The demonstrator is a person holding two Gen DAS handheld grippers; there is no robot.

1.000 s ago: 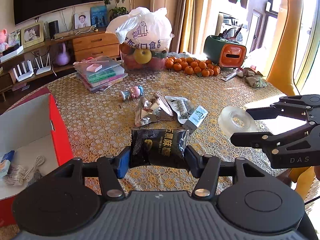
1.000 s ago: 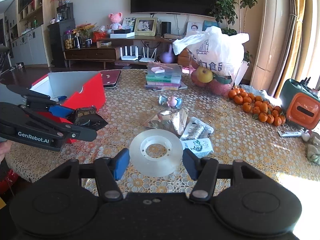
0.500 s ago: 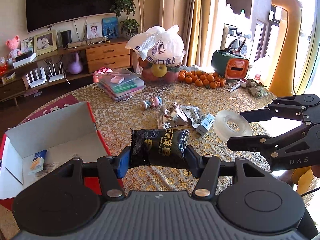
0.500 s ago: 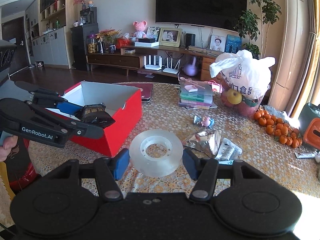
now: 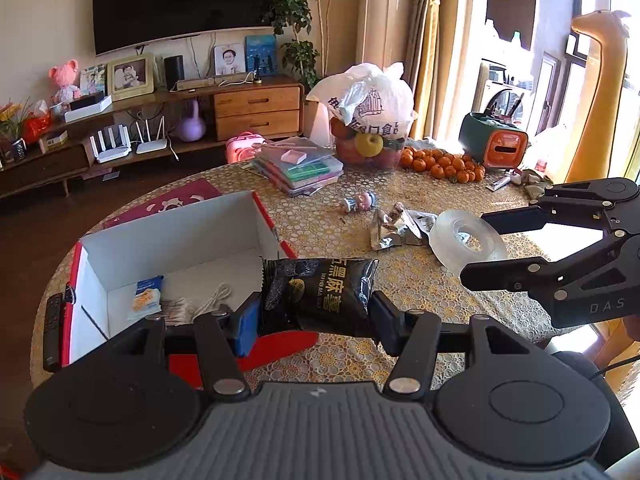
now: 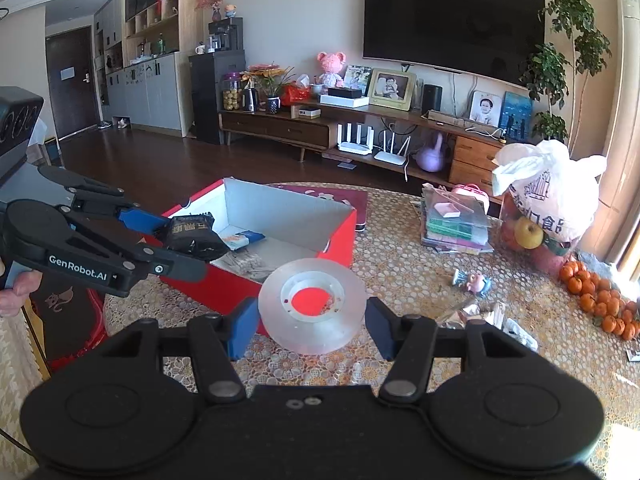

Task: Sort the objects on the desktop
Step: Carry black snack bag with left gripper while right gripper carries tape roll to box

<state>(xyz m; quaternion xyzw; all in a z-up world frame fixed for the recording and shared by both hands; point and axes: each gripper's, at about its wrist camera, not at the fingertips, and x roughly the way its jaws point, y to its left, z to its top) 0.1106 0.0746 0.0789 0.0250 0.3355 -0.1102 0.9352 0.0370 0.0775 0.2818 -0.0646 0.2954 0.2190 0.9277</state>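
Observation:
My left gripper (image 5: 314, 314) is shut on a black snack packet (image 5: 320, 290) and hangs over the near right corner of the red box (image 5: 184, 240). From the right wrist view the same packet (image 6: 192, 236) sits above the box's (image 6: 340, 228) left rim. A clear tape roll (image 6: 312, 306) is clamped in my right gripper (image 6: 310, 326), held in the air just in front of the box. In the left wrist view that roll (image 5: 466, 242) floats right of the box. A small blue packet (image 5: 146, 298) and a white cord (image 5: 216, 296) lie inside the box.
Silver wrappers (image 5: 394, 224) and a small toy figure (image 5: 360, 201) lie mid-table. Behind them are stacked folders (image 5: 298, 166), a fruit bag (image 5: 370, 116), tangerines (image 5: 444, 164) and an orange-green organizer (image 5: 494, 146). A remote (image 5: 52, 326) lies left of the box.
Both grippers have swung left toward the red box, each keeping its hold. The box now fills more of both views, and the wrappers have slid off to the right.

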